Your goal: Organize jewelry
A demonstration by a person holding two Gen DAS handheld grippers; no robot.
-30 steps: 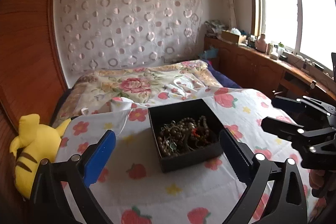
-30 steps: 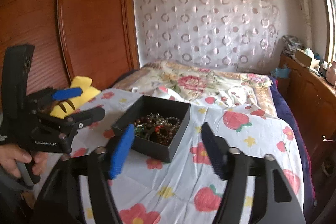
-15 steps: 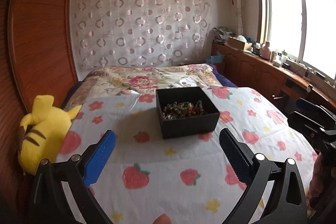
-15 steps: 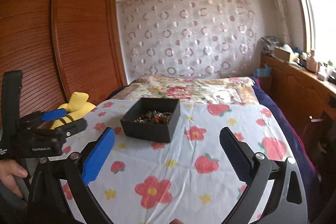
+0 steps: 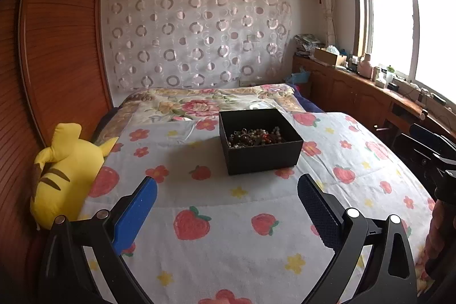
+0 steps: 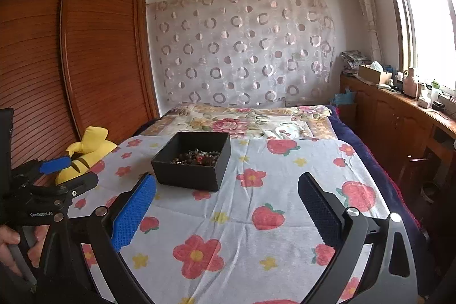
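An open black box (image 5: 260, 146) sits on the flowered bedspread (image 5: 228, 218), filled with a tangle of beaded jewelry (image 5: 255, 136). The box also shows in the right wrist view (image 6: 192, 161) with the jewelry (image 6: 198, 157) inside. My left gripper (image 5: 227, 204) is open and empty, well short of the box. My right gripper (image 6: 227, 204) is open and empty, also short of the box and to its right. The left gripper shows at the left edge of the right wrist view (image 6: 67, 171).
A yellow plush toy (image 5: 65, 173) lies at the bed's left edge against the wooden wardrobe (image 5: 57, 47). A wooden cabinet (image 5: 370, 93) with clutter runs under the window on the right. A flowered quilt (image 5: 205, 104) covers the far end of the bed.
Both grippers have pulled back and risen from just over the box. The box now looks smaller and farther away. The right gripper's jaws have opened wider.
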